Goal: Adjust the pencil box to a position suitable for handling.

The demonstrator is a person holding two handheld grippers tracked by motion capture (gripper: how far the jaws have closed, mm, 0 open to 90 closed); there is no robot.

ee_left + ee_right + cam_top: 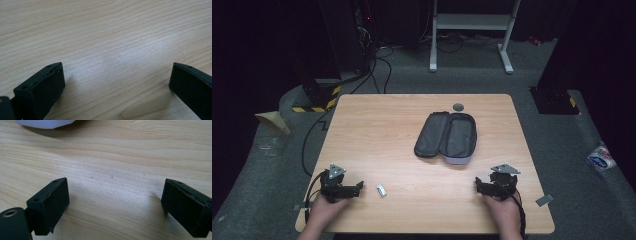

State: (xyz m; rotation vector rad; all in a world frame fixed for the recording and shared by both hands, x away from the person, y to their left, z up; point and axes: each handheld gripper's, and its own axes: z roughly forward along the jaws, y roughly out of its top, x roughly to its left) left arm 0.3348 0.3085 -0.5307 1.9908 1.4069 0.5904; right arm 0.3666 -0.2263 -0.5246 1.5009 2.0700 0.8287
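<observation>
Your left gripper (360,187) has jaws apart, the clip (381,190) just beside them; your right gripper (477,186) gapes too.

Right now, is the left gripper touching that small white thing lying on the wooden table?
Apart. In the high view, bare wood separates the left gripper from the small white object; the left gripper view shows open jaws with only the table between them.

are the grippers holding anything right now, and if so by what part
Nothing is held. The left gripper and the right gripper both have their jaws wide apart over bare table, with only wood between them.
</observation>
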